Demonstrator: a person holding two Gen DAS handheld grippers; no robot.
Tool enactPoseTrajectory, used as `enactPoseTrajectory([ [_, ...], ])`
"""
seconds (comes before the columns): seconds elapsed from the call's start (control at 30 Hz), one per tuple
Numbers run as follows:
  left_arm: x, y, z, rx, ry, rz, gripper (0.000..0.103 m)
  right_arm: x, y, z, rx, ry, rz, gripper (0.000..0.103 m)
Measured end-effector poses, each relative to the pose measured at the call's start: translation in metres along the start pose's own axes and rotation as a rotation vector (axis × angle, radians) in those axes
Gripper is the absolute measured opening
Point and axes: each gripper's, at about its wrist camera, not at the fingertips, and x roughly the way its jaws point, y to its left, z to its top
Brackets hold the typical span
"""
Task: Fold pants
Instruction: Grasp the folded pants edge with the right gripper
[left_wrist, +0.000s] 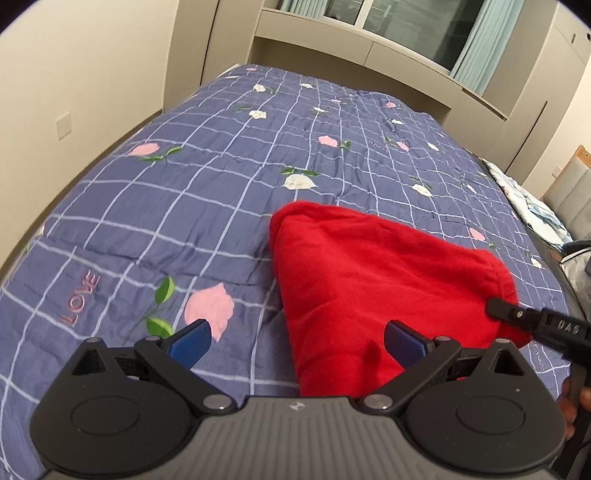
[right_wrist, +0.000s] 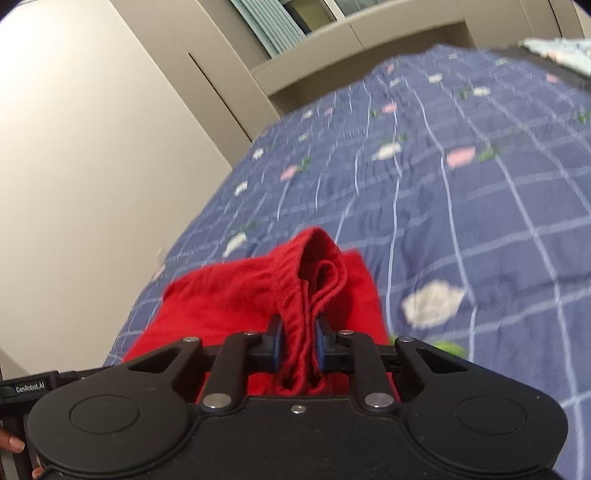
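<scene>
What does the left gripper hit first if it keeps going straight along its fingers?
Probably the red pants: the left gripper stands open over their near left edge, angled down. Depth is unclear; the blue checked quilt lies right beside that edge.

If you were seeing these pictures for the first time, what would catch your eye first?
The bright red fleece pants stand out, lying on the blue checked floral quilt that covers the bed. The right tongs are clamped on a bunched edge of them, while the left tongs hover open just above the near end.
</scene>
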Motion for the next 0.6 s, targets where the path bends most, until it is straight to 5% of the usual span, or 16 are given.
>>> enactPoseTrajectory([
  [0.6,0.023,-0.002,-0.013,0.077,0.098,0.063,0.102,0.014,-0.011,-0.015,-0.070,0.046,-0.110,0.022],
])
